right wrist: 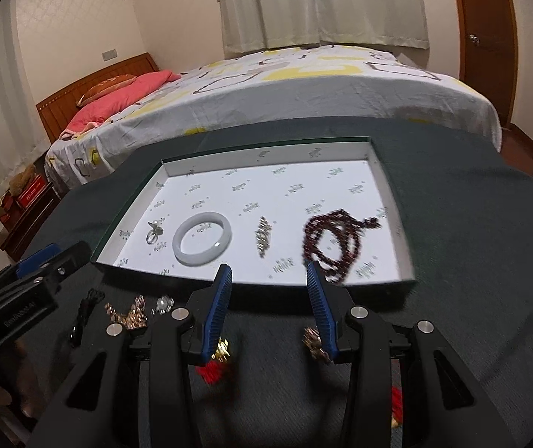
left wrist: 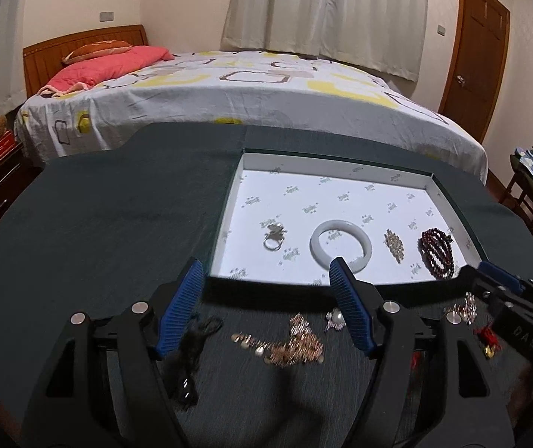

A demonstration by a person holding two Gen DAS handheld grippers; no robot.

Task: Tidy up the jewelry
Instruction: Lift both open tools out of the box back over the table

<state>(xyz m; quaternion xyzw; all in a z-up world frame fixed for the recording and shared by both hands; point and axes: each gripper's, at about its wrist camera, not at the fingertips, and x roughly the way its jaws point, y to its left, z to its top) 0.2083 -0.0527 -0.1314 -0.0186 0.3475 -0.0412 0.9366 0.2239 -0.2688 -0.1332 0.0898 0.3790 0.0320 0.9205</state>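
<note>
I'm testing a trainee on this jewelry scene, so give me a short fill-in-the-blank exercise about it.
1. The white bangle lies inside the shallow ____.
2. In the box, the dark red bead bracelet lies at the ____ end of the row.
3. The rose-gold chain lies on the dark ____, outside the box.
4. Between the fingers of the left gripper there is ____.

Missing words: box; right; cloth; nothing

Both wrist views downward, sharing tray [left wrist: 341, 166].

A dark green table [left wrist: 98, 205] carries a shallow white tray [left wrist: 335, 166]. Just in front of the tray lie loose gold jewelry [left wrist: 289, 343], a black cord [left wrist: 188, 351] and a red tassel [left wrist: 485, 334].
</note>
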